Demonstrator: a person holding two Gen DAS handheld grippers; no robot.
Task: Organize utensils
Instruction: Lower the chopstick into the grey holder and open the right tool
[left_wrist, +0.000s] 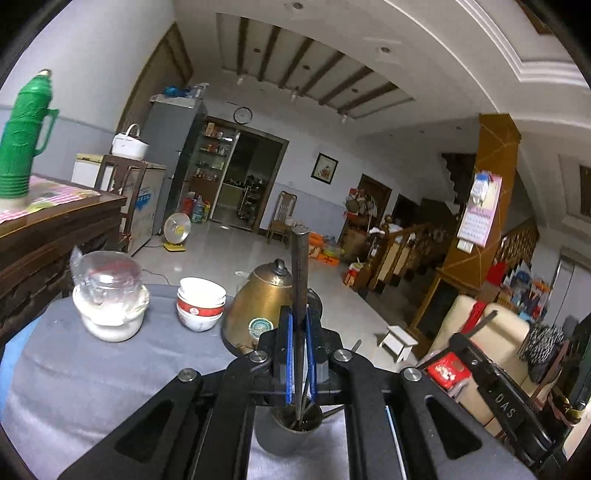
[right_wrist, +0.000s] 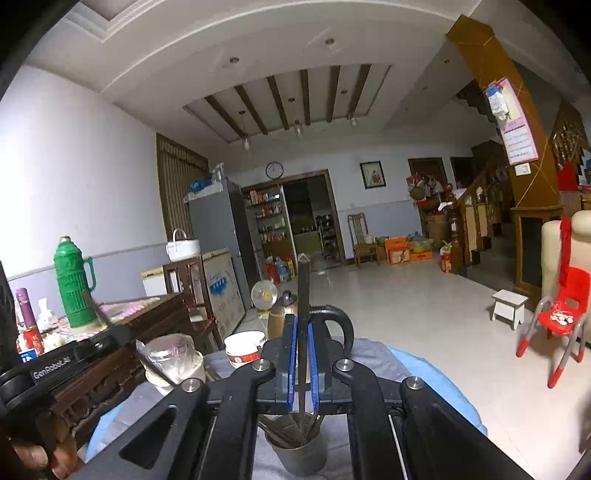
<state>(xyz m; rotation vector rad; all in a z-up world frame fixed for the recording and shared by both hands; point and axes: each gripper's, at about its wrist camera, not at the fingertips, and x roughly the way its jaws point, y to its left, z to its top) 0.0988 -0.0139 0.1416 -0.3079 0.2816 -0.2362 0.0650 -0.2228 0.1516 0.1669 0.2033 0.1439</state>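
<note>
1. Chopsticks stand upright in both my grips: left hand-held gripper (left_wrist: 300, 332) clamps one dark chopstick (left_wrist: 298, 273).
2. My right hand-held gripper (right_wrist: 303, 354) pinches another stick (right_wrist: 303, 295).
3. Both hang above the metal cup (right_wrist: 295, 452) of utensils on the grey-clothed tabletop (left_wrist: 92, 369).

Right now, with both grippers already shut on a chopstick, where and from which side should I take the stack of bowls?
Take the stack of bowls at the top bowl's rim, one finger inside and one outside, coming from above. The walls flare outward, so a side pinch would likely slip. Approach from the near side: the glass jar stands to its left and the brass kettle to its right.
</note>
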